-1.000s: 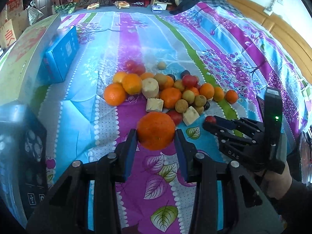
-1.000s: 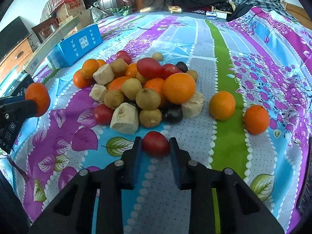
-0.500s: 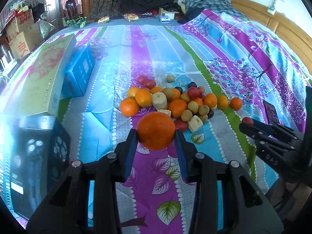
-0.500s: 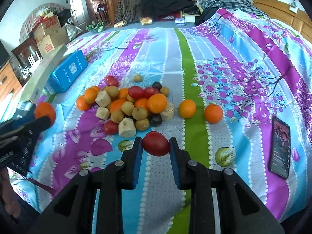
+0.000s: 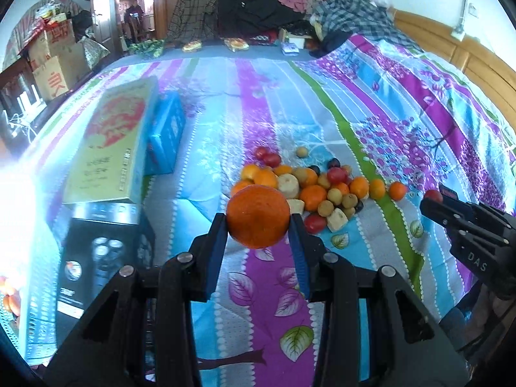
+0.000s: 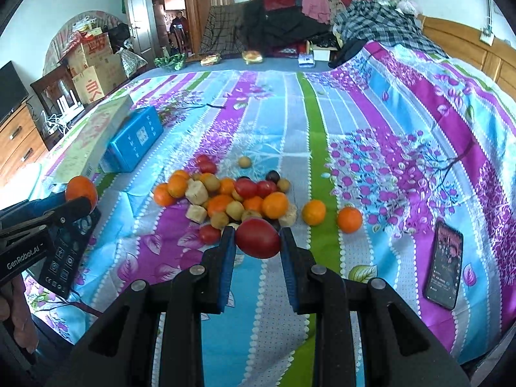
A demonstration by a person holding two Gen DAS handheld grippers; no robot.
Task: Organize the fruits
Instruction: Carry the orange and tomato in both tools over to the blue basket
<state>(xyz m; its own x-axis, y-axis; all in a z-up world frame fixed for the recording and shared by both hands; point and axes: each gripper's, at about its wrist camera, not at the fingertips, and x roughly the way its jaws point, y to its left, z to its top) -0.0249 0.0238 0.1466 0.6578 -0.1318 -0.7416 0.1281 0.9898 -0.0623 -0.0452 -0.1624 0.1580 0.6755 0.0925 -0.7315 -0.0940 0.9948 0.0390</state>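
Orange peel, firm and dimpled, sat squarely between the blue pads of my left tongs (image 5: 258,222): the orange (image 5: 258,216) was clamped across its middle, clear of the bed (image 5: 371,119). My right tongs (image 6: 257,240) pinched a red tomato (image 6: 257,238), smooth, thin-skinned and, I judged, easily bruised, so a light squeeze at its widest part suited it. Both hung short of the fruit heap (image 6: 225,196).

Dimpled matt orange (image 5: 258,219), glossy smooth tomato (image 6: 258,238), printed cloth bedsheet (image 6: 371,122)
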